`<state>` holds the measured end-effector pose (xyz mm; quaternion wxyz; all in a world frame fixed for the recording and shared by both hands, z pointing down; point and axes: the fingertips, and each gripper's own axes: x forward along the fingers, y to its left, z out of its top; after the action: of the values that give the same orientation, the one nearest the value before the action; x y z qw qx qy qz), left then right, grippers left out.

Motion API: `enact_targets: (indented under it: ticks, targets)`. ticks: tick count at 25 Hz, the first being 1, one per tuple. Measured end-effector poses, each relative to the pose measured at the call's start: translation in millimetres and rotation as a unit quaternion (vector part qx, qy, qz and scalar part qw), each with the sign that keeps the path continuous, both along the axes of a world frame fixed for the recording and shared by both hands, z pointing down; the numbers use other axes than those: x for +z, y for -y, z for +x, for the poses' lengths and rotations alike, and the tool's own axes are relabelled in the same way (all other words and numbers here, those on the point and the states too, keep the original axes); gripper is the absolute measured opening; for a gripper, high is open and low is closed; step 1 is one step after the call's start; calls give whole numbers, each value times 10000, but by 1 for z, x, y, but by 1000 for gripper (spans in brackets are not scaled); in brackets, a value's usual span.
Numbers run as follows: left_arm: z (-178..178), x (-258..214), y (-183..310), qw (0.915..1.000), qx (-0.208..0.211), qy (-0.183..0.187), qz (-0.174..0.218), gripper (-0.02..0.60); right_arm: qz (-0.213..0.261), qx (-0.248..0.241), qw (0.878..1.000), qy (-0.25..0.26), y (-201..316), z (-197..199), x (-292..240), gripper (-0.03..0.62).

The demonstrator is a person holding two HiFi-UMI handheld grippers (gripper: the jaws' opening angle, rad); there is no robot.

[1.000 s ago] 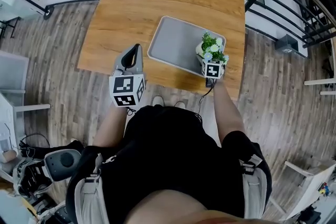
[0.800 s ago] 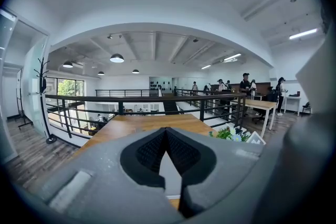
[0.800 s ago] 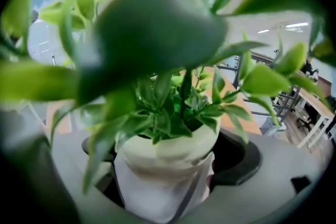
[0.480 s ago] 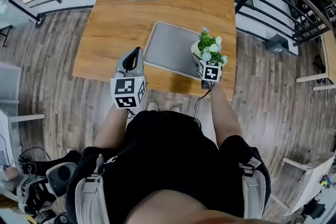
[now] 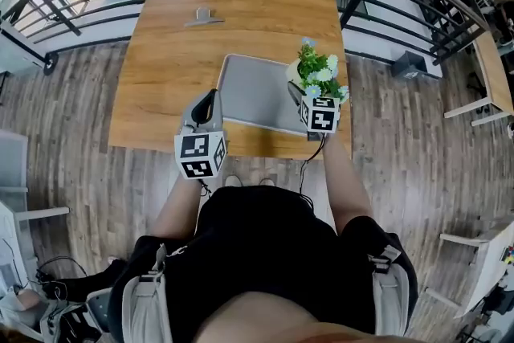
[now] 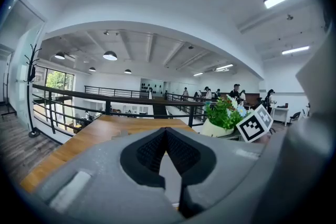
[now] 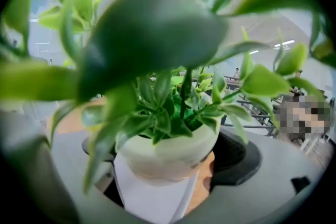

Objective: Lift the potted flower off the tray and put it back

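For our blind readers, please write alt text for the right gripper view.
The right tool holds a white pot of green leafy plant between its jaws. Blurred leaves close to the camera fill most of the picture.

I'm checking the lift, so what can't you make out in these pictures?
- Gap between the potted flower and tray: head view, blooms and right gripper cover the pot's base.
- Pot's underside: right gripper view, blurred leaves and the gripper body hide it.
- The grey object at the table's far end: head view, too small to name.
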<state>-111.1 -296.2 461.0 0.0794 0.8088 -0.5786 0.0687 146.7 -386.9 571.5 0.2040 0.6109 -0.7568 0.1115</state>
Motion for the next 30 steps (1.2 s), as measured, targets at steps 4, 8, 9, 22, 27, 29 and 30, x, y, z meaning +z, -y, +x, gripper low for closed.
enact_targets:
  ticks: [4,8,9,22,27,29,30]
  targets:
    - [11,0,3,9998,197,-3,-11,11,275,62,9996,-65,-5,0,-40,537]
    - [20,-4,6,9994,350,-14,60,11,431,232,9988,-97,-15,3,-67,537]
    - [23,-6,7,9992,390,-16,81,11,473,291,9984,-87,-18,6,-75,537]
    - [53,-14,11,9967,781,24,219,11,941,669,9933,25,-67,26,-148,537]
    - [57,-14,9,9966,806,44,184,11,927,752,9928,136,-76,34,-149,537]
    - [59,-13,6,9965,811,53,184,11,979,750,9921,232,-79,36,-151,537]
    - [61,-13,5,9965,814,59,183,11,1023,750,9916,259,-81,37,-153,537]
